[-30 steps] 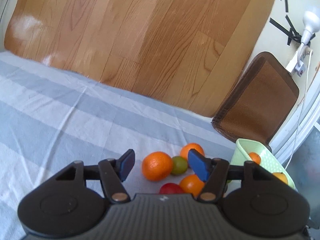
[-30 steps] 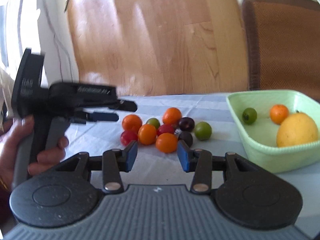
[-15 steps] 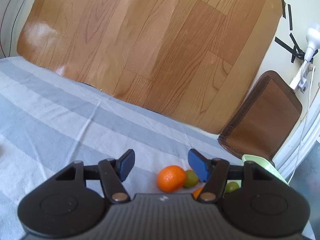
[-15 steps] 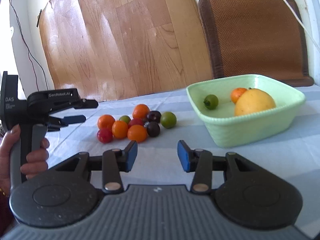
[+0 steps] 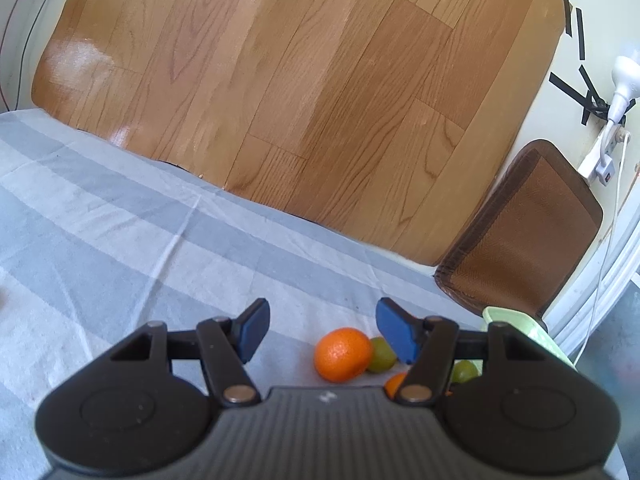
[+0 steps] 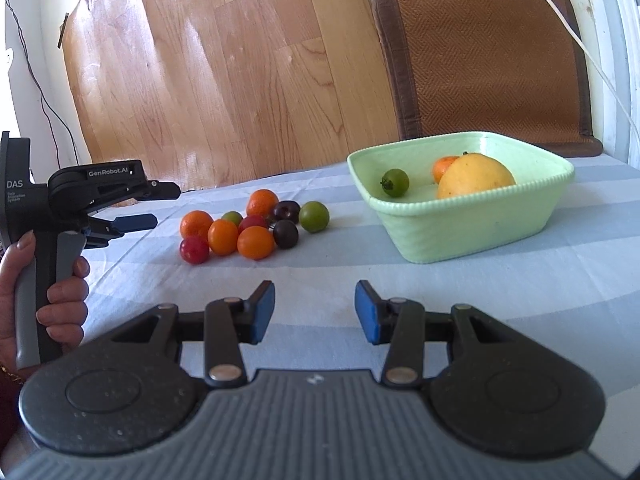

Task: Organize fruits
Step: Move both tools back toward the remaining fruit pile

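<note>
1. My left gripper (image 6: 148, 206), far left in the right wrist view, gripped by a hand (image 6: 52, 300): jaws apart, nothing between them, held above the striped cloth (image 6: 480, 300) just left of the fruit.
2. Loose fruit, a tight cluster on the cloth, left to right: red fruit (image 6: 194, 250) at the near-left edge, orange (image 6: 196, 224) behind it, orange (image 6: 223, 236), small green fruit (image 6: 232, 217), orange (image 6: 256, 242) at the front, orange (image 6: 262, 202) at the back, two dark plums (image 6: 285, 233), green fruit (image 6: 314, 216) at the right end.
3. My right gripper (image 6: 315, 312): jaws apart, empty, over bare cloth, short of the cluster.
4. Green tub (image 6: 460, 224), right of the cluster and apart from it: holds a small green fruit (image 6: 395, 182), an orange (image 6: 443, 166), a large yellow fruit (image 6: 475, 176).
5. Brown mat (image 6: 488, 56) leaning on the wall behind the tub.
</note>
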